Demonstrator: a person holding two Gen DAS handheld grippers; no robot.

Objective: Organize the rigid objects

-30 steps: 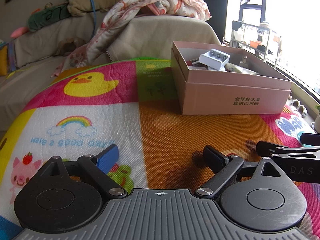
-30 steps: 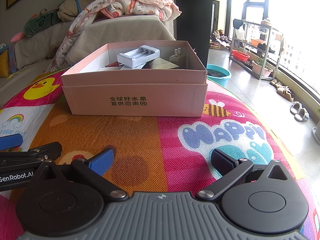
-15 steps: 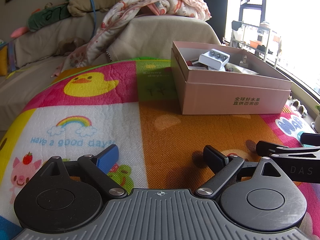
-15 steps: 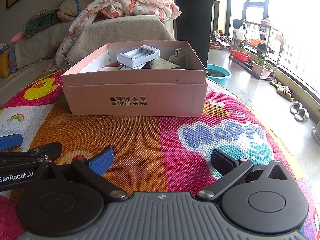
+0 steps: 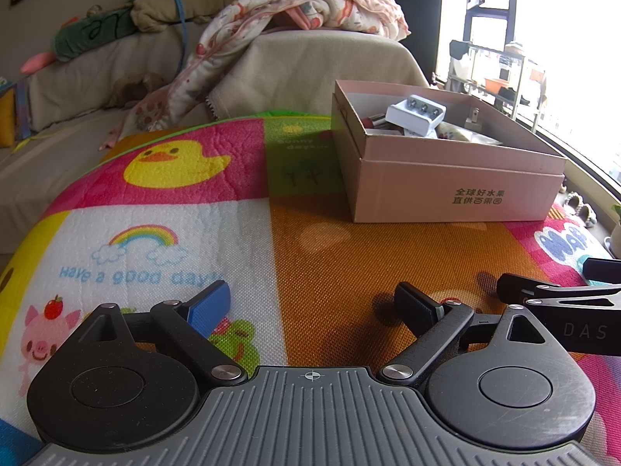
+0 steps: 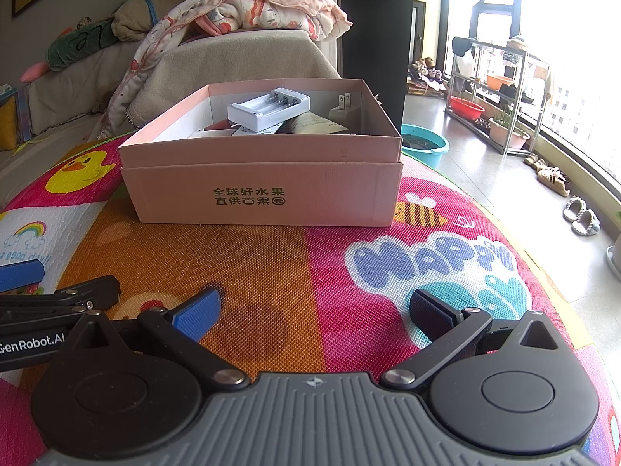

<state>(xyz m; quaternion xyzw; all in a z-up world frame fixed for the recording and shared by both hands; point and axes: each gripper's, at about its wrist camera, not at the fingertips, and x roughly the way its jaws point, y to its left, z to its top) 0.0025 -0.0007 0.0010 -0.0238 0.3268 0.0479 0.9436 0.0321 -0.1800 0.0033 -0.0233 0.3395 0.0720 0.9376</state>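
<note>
The pink box [image 6: 268,194] is seen on the colourful play mat [image 6: 349,272], approx. centred ahead of the right hand-held gripper [image 6: 314,310] and well apart from it. From the left hand-held gripper [image 5: 316,305] the box [image 5: 458,190] is seen ahead and off to the right, also well apart. Inside, a white battery charger [image 6: 268,110] is propped tilted on top of other items; a white plug adapter [image 6: 343,110] stands near the back right wall, prongs up. Beside it a beige tube-like item [image 6: 314,124] is partly seen; what it is can't be told. A red/dark item [image 5: 374,120] under the charger [image 5: 417,114] is mostly hidden by the box wall, and the rest of the contents and the box floor are blocked by the front wall. No loose items are seen on the mat between box and grippers.

Both hand-held grippers are spread wide and released, nothing between the fingers; each has a blue pad on the left finger and a black one on the right. They are seen side by side: the right one's finger is cut off at the right edge of the left wrist view, the left one's at the left edge of the right wrist view.

Behind the mat, a covered sofa [image 6: 240,58] w/ a patterned blanket [image 6: 264,7] is seen. To the right, a teal basin [image 6: 423,143], a metal rack [image 6: 493,89] and slippers [image 6: 582,217] are seen on the floor; the window is overexposed, so detail there is lost.
</note>
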